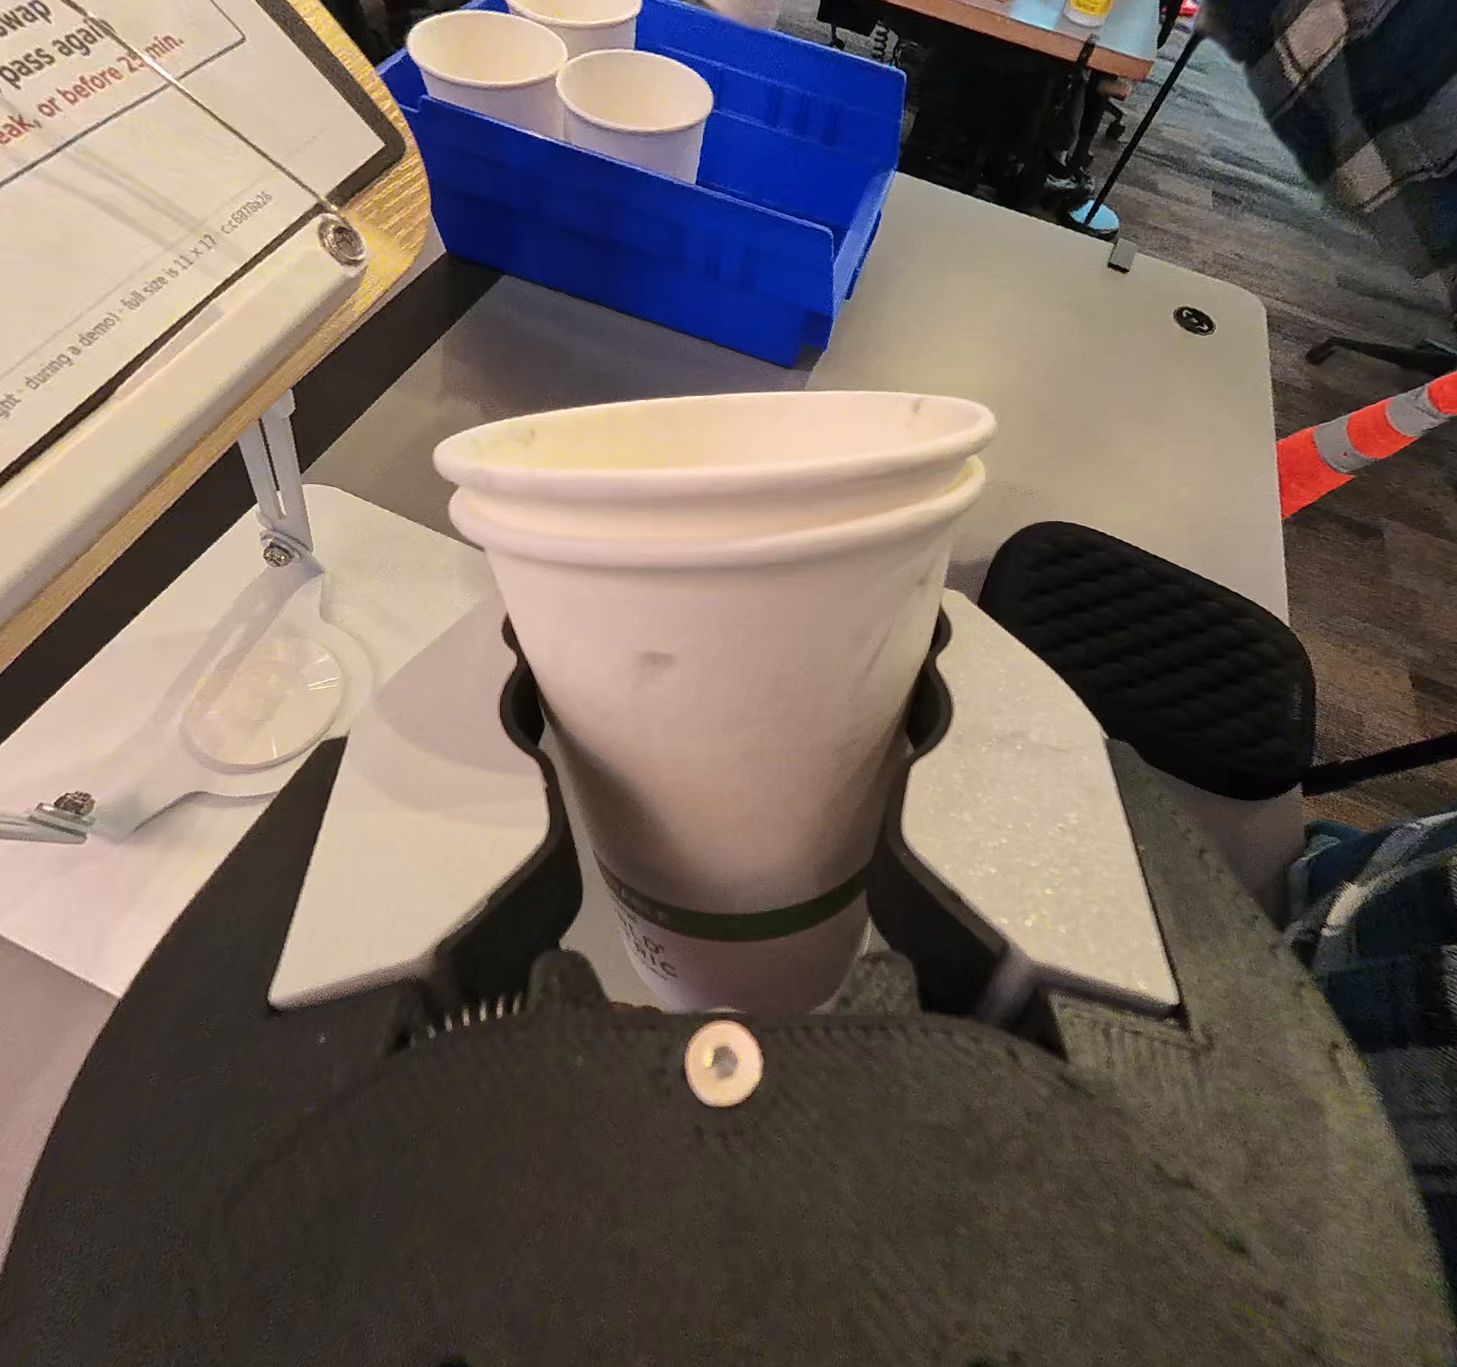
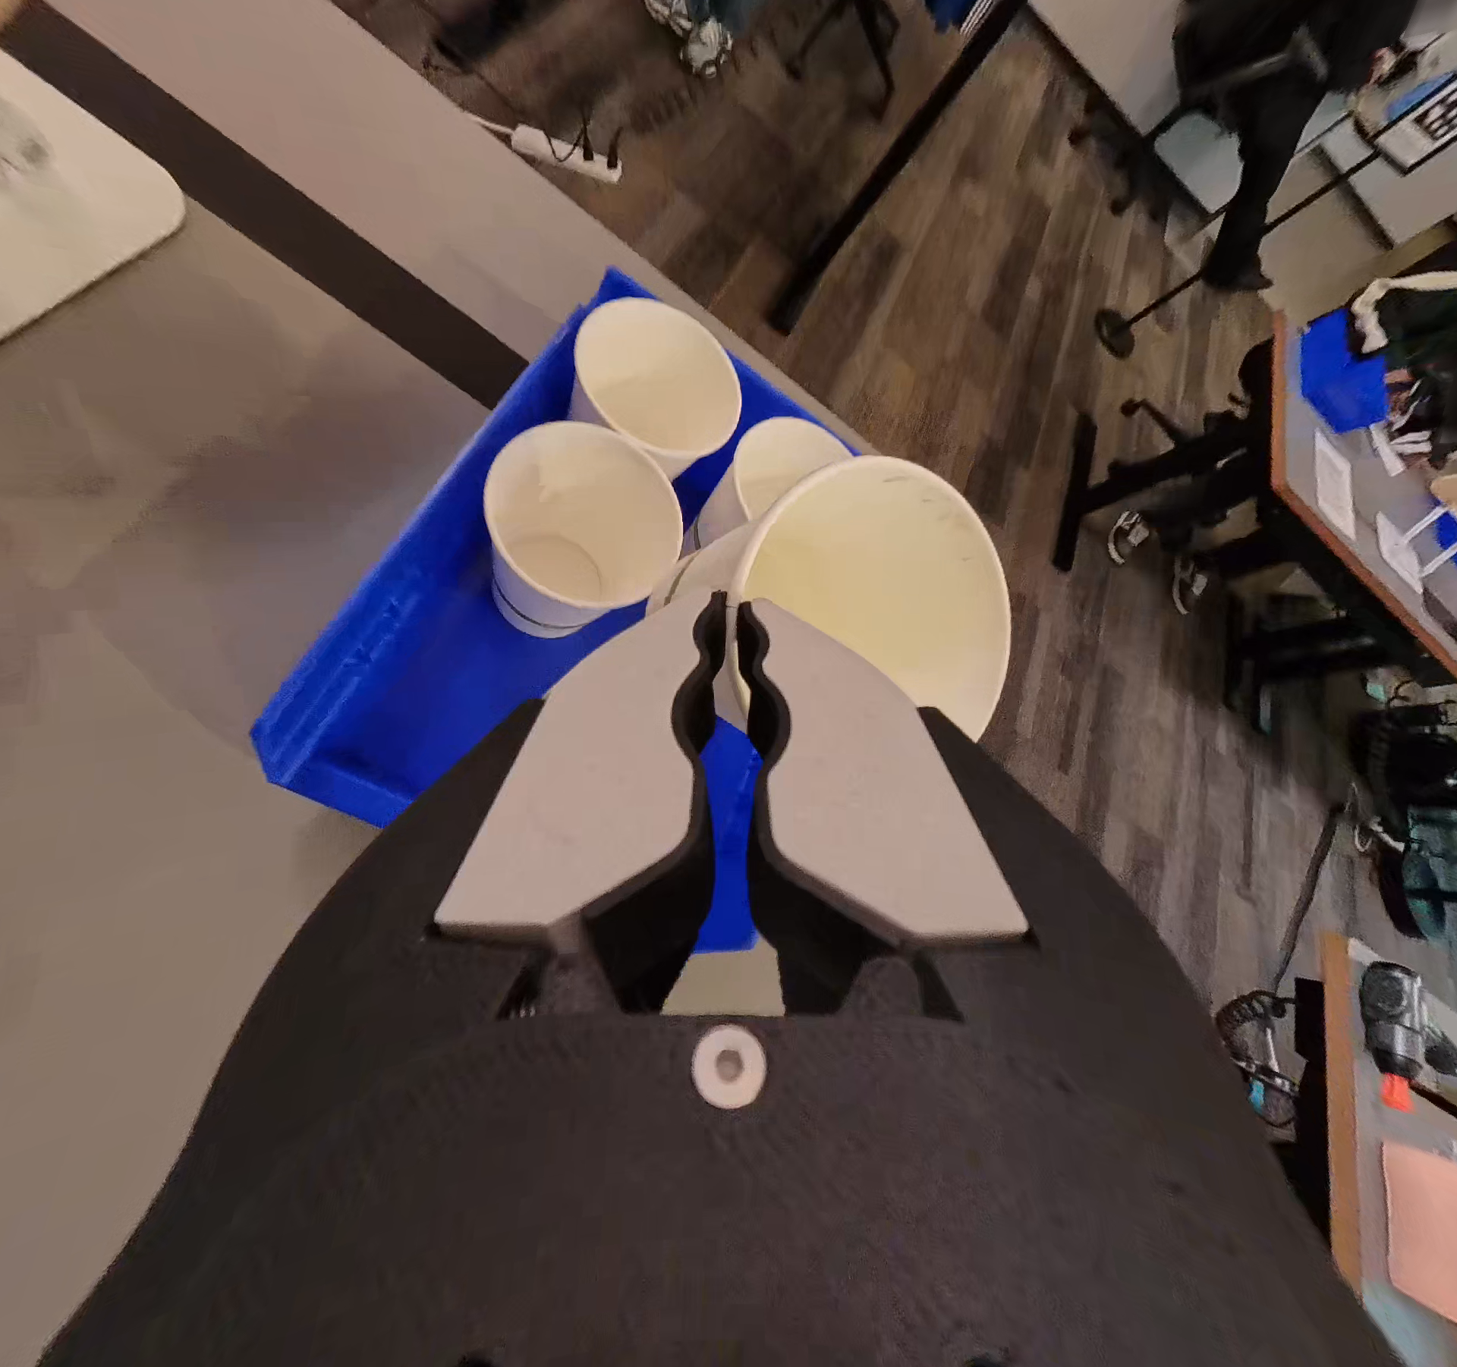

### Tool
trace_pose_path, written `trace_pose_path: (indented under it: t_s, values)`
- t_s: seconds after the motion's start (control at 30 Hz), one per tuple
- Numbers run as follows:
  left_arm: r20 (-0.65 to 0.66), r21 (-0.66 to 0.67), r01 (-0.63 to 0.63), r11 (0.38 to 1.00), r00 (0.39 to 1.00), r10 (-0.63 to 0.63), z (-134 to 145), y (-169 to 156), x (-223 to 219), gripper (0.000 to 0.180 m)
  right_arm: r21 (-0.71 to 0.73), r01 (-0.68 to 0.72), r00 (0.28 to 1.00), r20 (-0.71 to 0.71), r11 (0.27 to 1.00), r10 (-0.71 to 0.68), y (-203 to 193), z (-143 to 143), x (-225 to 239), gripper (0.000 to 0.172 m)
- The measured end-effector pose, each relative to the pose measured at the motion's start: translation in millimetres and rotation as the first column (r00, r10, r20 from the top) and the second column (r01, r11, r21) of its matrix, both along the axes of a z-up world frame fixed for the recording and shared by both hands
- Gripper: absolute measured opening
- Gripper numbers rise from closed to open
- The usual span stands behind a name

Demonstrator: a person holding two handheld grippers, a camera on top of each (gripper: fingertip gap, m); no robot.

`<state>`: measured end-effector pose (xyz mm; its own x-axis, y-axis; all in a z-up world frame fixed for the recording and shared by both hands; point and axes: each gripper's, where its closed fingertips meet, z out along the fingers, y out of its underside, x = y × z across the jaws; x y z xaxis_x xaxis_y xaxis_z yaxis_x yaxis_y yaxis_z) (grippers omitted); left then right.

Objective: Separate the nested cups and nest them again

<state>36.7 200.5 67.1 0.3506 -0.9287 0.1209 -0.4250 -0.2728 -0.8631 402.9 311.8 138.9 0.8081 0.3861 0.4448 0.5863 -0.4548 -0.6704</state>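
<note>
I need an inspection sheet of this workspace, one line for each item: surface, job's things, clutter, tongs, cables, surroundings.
Surface: grey table carrying a blue bin.
Job's things: three white paper cups upright in the bin; two nested cups; one single cup.
Clutter: sign stand with white base at the left; black pad at the right.
Tongs: left tongs grip the nested cups by the sides; right tongs pinch the single cup's rim above the bin.
Cables: power strip with cords on the floor.
Surroundings: wood-look floor, other desks, orange cone, people standing.
</note>
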Motion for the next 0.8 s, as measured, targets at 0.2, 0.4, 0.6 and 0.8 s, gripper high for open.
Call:
trace_pose_path:
  t_s: [0.2, 0.4, 0.6, 0.8]
  values:
    - [-0.006, -0.004, -0.022, 1.0, 1.0, 0.022, -4, 4, -3, 0.092, -0.085, 0.023, 0.998, 0.053, 0.996, -0.019, 17, -49, 16, 0.003]
    - [-0.007, -0.01, -0.032, 0.999, 0.999, 0.032, -7, 5, -2, 0.093, -0.178, 0.015, 0.998, 0.061, 0.984, -0.004, 28, -99, 21, 0.003]
    - [-0.011, -0.016, -0.037, 0.999, 0.999, 0.037, -10, 7, 0, 0.093, -0.237, -0.006, 0.997, 0.069, 0.971, 0.023, 39, -130, 17, 0.003]
    - [-0.014, -0.018, -0.034, 0.999, 0.999, 0.034, -11, 8, 3, 0.093, -0.253, -0.017, 0.999, 0.04, 0.967, 0.028, 46, -132, 13, 0.004]
